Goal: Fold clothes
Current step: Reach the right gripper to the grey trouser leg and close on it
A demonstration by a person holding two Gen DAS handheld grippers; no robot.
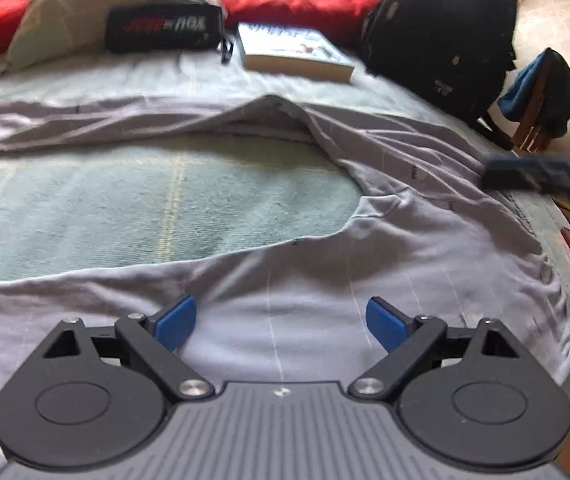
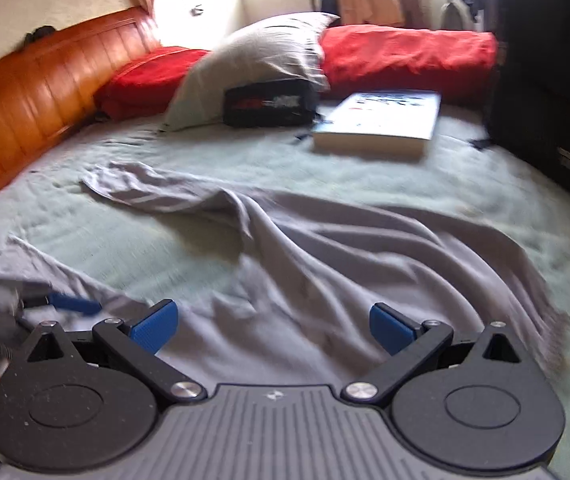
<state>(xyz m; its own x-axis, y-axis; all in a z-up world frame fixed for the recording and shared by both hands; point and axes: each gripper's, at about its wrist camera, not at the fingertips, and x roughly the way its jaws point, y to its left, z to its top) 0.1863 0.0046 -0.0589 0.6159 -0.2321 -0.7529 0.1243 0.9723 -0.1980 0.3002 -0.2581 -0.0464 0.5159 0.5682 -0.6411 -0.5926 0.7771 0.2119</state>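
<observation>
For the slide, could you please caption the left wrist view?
Open left gripper over a grey garment spread on a green bedspread.

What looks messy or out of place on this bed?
The grey garment lies rumpled, one sleeve flung out over the green blanket. A book and a black pouch sit near the pillows. Nothing looks spilled or damaged.

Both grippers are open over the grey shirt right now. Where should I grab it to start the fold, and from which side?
Take the grey shirt by its far sleeve, which lies flat and clear on the green blanket. Come down from above with the right gripper and pinch the cuff end; the wrinkled body is bunched and offers no clean edge.
</observation>
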